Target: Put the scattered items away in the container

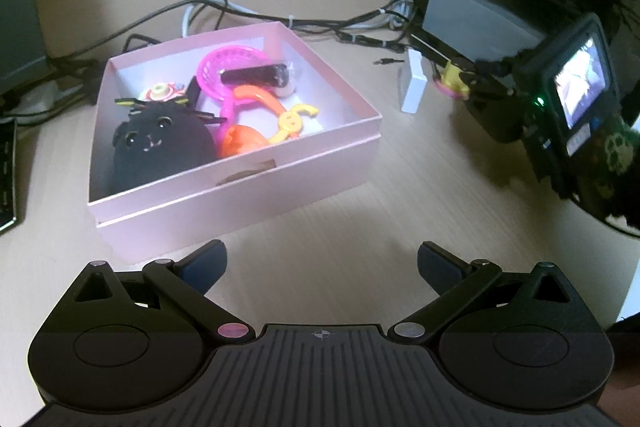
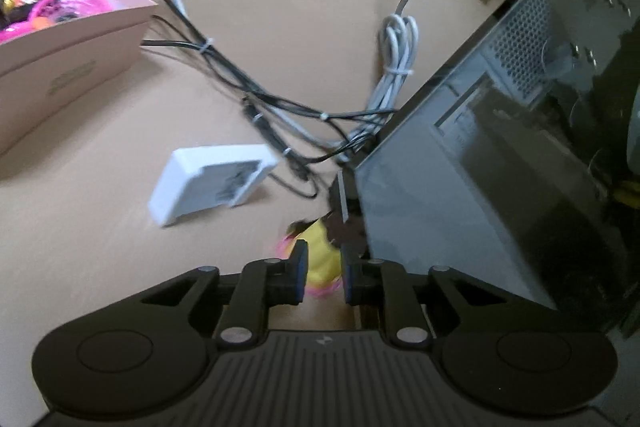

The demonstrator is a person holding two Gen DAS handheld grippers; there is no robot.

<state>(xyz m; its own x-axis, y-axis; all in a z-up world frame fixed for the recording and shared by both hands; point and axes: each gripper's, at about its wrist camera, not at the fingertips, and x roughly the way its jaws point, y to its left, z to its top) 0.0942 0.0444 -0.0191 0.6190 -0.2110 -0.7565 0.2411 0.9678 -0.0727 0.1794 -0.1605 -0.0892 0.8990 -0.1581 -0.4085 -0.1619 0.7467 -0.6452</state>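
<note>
Nearest to us in the left wrist view, our left gripper (image 1: 320, 267) hangs over bare desk with its fingers spread wide and nothing between them, just in front of the pink box's near wall. Going left to right across the desk (image 1: 360, 187), the pink box (image 1: 240, 187) sits toward the left and already holds a black plush cat (image 1: 160, 143), a pink toy sieve (image 1: 228, 67), a dark cylinder (image 1: 256, 75), an orange scoop (image 1: 244, 139) and a yellow clip-like piece (image 1: 294, 121). To its right, well apart from it, a white adapter block (image 2: 212, 179) lies on the desk beside a tangle of cables (image 2: 256, 99). Further right, hard against the corner of the computer case (image 2: 500, 167), our right gripper (image 2: 323, 277) has its pads drawn close around a small yellow and pink toy (image 2: 322, 261); the pads look to be touching its sides, though motion blur keeps us from being sure how firm the pinch is. We judge this the grasp stage for one of the last loose items, with the carry to the box not yet begun. The risks come from the cramped spot: the toy is rounded, so a shallow pinch could let it squirt out and roll under the cables. The right finger could also scrape the case as we lift, and a dark wire end near the toy could come up with it. On the way across, a low path might knock the adapter block.
</note>
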